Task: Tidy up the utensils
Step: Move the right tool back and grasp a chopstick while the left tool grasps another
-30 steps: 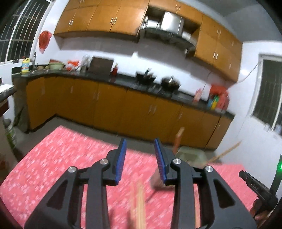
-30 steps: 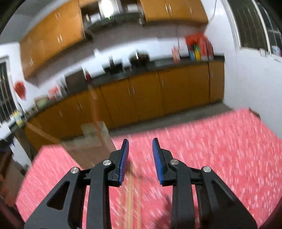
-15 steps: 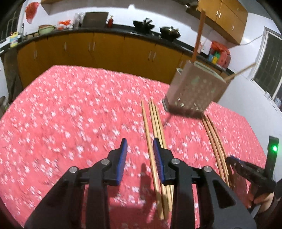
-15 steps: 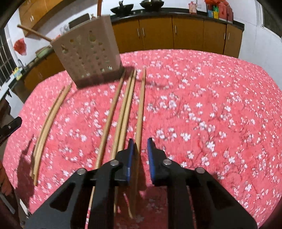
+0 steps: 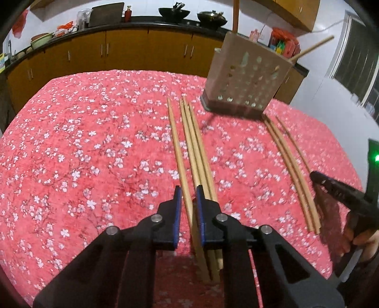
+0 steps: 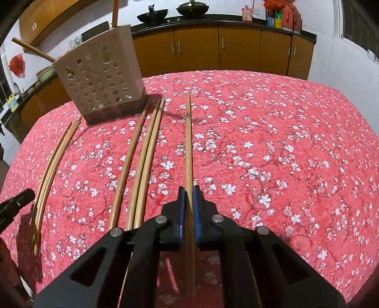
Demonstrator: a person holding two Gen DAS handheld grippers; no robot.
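Pick-up step: the right gripper (image 6: 188, 196) is clamped on one chopstick (image 6: 188, 142) — the left gripper's (image 5: 188, 197) jaws have just closed on another chopstick (image 5: 176, 147). Next, lift both toward the holder (image 6: 99, 78) at eleven o'clock, tips down.

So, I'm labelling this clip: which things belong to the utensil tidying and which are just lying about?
Job:
long wooden chopsticks
beige perforated plastic utensil holder
right hand-held gripper
left hand-held gripper

Lying about:
black woks
red bottles
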